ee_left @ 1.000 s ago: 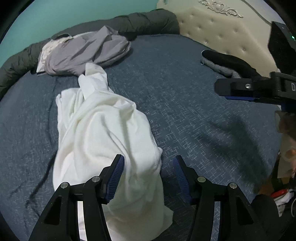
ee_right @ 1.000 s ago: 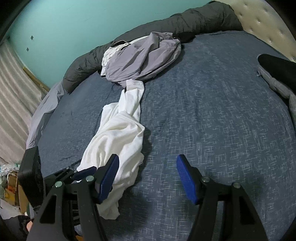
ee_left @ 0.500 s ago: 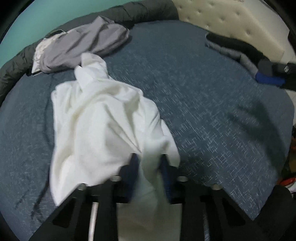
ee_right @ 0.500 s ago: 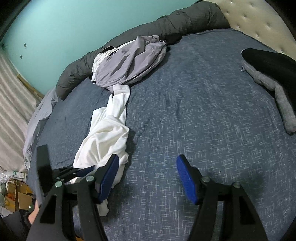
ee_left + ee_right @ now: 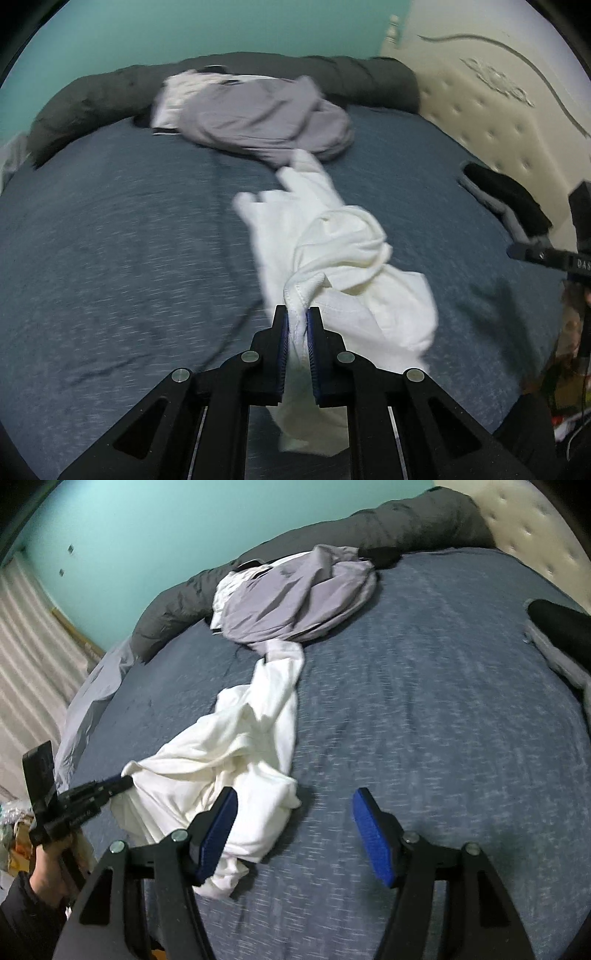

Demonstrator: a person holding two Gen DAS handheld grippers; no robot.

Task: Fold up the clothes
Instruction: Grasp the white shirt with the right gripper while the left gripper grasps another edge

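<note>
- The white garment (image 5: 343,258) lies crumpled on the blue bed (image 5: 110,240); it looks light, soft and limp.
- The left tool (image 5: 296,328) has just closed and pinches its stitched hem.
- The right tool (image 5: 295,834) is spread and empty; I judge a second hem point the best hold.

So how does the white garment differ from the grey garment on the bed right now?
The white garment lies stretched out in a long rumpled strip across the middle of the bed; the grey garment sits in a heap at the far edge against the dark rolled duvet. The white one is pinched at an edge by the left hand-held gripper, whose jaws have just been closing on it; nothing holds the grey one. Both are unfolded, and the white one's far end reaches the grey one.
</note>
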